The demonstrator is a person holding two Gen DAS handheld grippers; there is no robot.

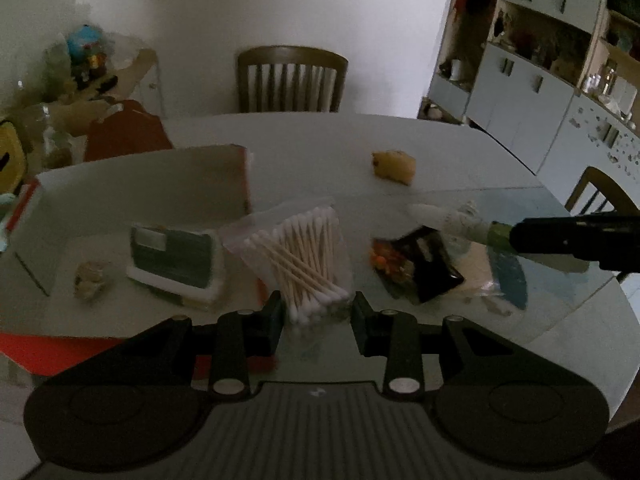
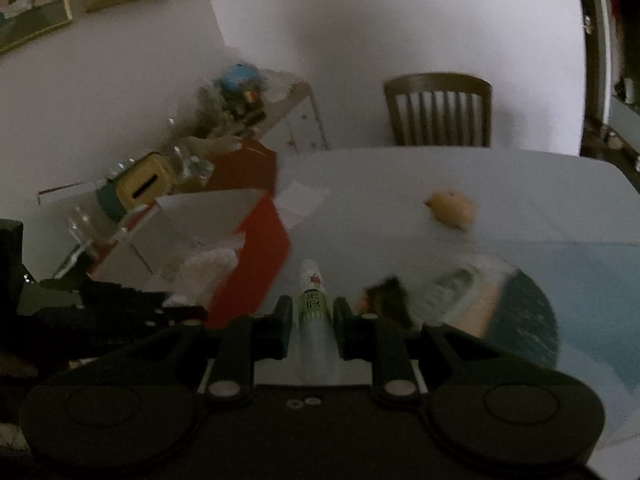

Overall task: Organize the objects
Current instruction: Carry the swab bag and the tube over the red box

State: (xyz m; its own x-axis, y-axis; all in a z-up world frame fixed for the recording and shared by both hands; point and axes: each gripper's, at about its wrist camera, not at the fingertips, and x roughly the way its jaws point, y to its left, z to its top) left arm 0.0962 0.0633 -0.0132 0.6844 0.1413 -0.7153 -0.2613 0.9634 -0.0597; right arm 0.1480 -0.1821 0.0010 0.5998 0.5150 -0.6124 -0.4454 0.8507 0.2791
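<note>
Dim dining table (image 1: 440, 140): left gripper (image 1: 316, 308) clamps clear bag of cotton swabs (image 1: 304, 248), right gripper (image 2: 310, 312) grips white green-labelled tube (image 2: 312, 292), probably bound for the white-and-red box (image 1: 140, 184).

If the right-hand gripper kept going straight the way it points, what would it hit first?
Probably nothing soon: the right gripper, holding a white tube, points across bare table between the red-sided box and yellow toy. Depth is unclear.
</note>
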